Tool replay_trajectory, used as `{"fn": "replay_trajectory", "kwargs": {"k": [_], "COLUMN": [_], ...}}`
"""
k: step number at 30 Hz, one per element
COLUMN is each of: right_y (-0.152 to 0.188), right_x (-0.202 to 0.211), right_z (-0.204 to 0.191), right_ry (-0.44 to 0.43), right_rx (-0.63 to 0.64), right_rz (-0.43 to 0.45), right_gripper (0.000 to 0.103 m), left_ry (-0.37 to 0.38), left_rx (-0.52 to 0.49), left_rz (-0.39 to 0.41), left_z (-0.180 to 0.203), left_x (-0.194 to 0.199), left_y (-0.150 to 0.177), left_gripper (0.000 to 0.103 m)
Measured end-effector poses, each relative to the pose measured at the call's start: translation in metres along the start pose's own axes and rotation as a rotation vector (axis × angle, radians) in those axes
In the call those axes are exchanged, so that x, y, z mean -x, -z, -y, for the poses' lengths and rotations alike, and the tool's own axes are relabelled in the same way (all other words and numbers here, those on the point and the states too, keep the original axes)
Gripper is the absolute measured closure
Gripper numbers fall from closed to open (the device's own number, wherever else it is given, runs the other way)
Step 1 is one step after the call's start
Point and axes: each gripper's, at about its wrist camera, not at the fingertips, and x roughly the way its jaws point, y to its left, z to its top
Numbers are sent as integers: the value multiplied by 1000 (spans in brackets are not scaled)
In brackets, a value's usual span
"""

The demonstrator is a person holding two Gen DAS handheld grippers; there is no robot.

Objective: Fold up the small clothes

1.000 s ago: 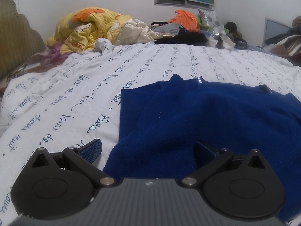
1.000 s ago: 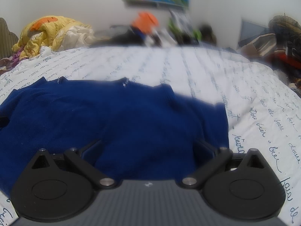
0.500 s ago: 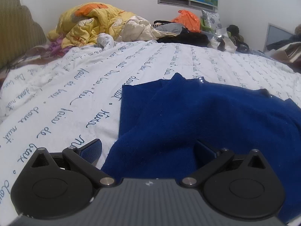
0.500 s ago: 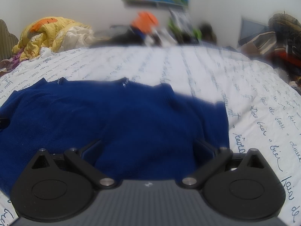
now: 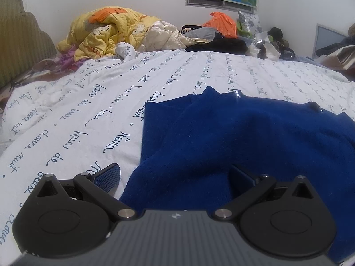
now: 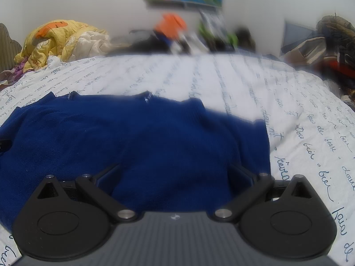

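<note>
Your L gripper: spread wide, low over blue garment edge (L pad off cloth, on sheet).
Your R gripper: spread, garment between pads.

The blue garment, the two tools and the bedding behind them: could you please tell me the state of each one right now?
Blue garment: lying on the bed, partly folded, its left part doubled over the body.
Left tool: open, straddling the garment's near left edge.
Right tool: open, over the garment's near edge.
White printed bedcover: spread out, lightly wrinkled.
Yellow quilt: crumpled in a heap.
</note>
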Motion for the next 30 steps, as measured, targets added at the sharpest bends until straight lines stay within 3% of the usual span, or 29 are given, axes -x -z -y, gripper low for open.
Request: {"fn": "replay_trajectory", "kwargs": {"k": [30], "right_y": [0], "right_x": [0], "right_z": [1], "right_ry": [-2], "right_rx": [-2], "right_rz": [0], "right_gripper": [0], "left_ry": [-7], "left_rx": [-8], "left_rz": [3], "left_z": [2], "left_x": [1], "left_y": [0], "left_gripper": [0]}}
